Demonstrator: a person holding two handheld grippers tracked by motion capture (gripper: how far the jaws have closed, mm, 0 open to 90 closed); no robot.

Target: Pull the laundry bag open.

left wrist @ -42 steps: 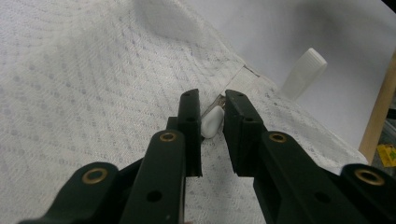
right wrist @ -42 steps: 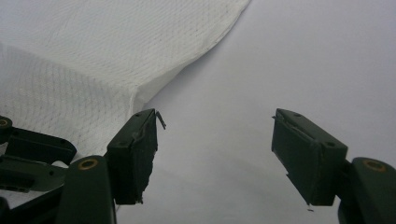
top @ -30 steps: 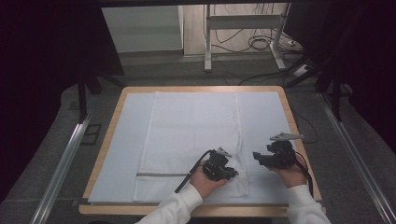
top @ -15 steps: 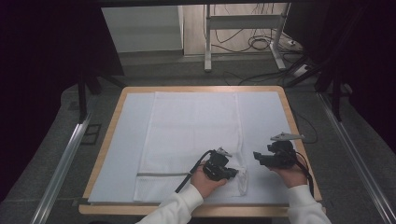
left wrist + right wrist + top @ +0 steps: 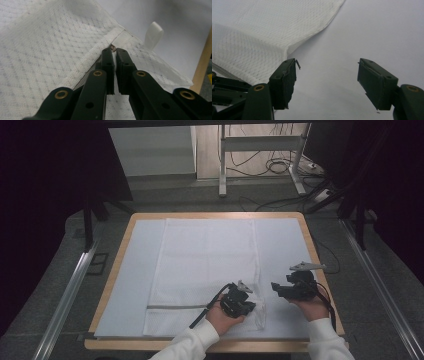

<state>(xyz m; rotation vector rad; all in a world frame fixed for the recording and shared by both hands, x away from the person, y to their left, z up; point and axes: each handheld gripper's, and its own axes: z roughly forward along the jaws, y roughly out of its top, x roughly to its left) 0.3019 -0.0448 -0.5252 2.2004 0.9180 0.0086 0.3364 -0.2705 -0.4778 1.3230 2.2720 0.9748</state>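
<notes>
Near the front edge of the wooden table, the left gripper pinches the white waffle-weave towel at its corner; just beside it, the right gripper waits wide open, holding nothing

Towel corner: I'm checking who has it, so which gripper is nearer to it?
Left. The left gripper is shut on the towel at its near right corner. The right gripper hangs open beside that edge, over the bare mat, apart from the cloth.
</notes>
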